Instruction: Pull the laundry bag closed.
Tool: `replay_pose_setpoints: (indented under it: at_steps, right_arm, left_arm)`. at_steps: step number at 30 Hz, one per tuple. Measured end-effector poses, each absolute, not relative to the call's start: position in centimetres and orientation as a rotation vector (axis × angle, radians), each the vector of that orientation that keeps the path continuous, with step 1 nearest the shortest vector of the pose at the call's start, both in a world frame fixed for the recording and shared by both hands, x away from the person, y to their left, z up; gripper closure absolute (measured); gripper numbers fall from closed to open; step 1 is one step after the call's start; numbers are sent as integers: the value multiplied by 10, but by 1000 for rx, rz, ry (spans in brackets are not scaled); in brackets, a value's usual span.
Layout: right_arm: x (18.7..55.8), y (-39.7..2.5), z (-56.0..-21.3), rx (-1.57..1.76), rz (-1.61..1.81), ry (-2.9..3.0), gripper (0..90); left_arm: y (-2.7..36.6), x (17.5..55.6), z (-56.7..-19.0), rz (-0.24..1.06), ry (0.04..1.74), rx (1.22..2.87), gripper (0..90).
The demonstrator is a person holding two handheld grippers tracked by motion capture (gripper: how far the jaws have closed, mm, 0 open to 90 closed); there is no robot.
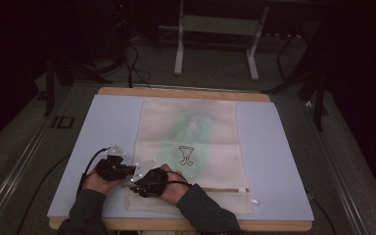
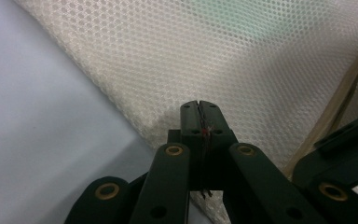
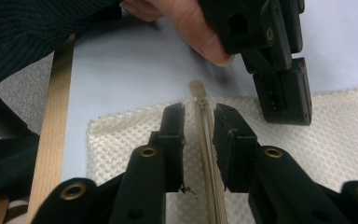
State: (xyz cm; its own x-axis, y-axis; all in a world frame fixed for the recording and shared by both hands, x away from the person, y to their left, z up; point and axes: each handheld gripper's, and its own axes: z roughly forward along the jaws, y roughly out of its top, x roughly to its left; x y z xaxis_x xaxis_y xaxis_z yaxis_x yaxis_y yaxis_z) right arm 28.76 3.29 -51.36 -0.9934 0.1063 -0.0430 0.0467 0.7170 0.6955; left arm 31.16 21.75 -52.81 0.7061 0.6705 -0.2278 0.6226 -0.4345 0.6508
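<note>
Mesh, cream-white and honeycombed, makes up the laundry bag lying flat on the pale blue mat in the middle of the high view, its zipper running along the edge nearest the person. Both hands work at the bag's lower left corner. In the left gripper view the left claw is pressed fully closed on the mesh close to the bag's edge, apparently to pin the fabric so it will not drag. In the right gripper view the right claw stands partly open, one jaw on either side of the zipper's end and gripping nothing yet; my guess is it is lining up to catch the zipper there. Beyond the mat, the counter shows a wooden rim at the top of the frame.
</note>
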Motion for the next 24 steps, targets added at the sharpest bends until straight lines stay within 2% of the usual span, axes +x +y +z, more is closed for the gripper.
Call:
replay_pose_setpoints:
  at_steps: [12, 24]
  right_arm:
    - [291, 42, -519, 132, 1146, 2841, 779]
    - [296, 55, -519, 133, 1142, 2842, 752]
  left_arm:
    - [221, 311, -526, 98, 975, 2142, 893]
    - [233, 311, -522, 154, 1026, 2080, 894]
